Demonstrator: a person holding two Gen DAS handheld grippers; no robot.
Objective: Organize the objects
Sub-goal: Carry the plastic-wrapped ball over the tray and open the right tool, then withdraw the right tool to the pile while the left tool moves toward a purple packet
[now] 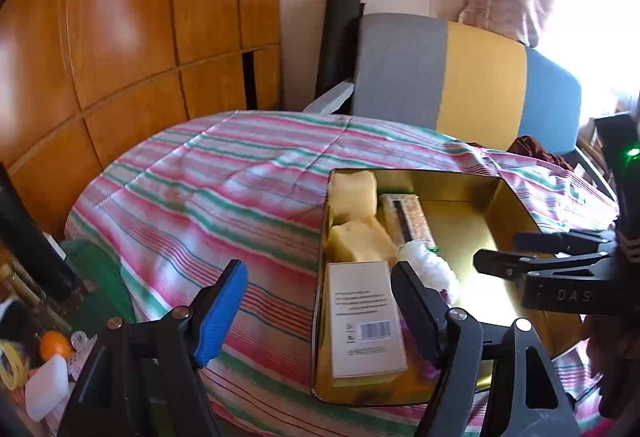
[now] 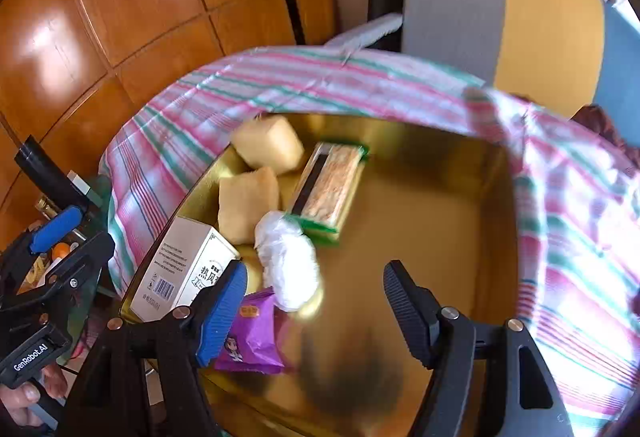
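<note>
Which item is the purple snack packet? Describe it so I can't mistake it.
Find the gold tin on the striped cloth. At the tin's near edge, beside the white barcoded box and just below the white crinkly bundle, lies the purple packet. It is the only purple item, with a cartoon face printed on it.

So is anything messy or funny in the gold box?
A bit. The white wrapped bundle lies crooked, leaning over the green-edged snack pack, and the purple packet lies loose and tilted. Everything crowds one side of the gold box. Nothing looks spilled or broken.
</note>
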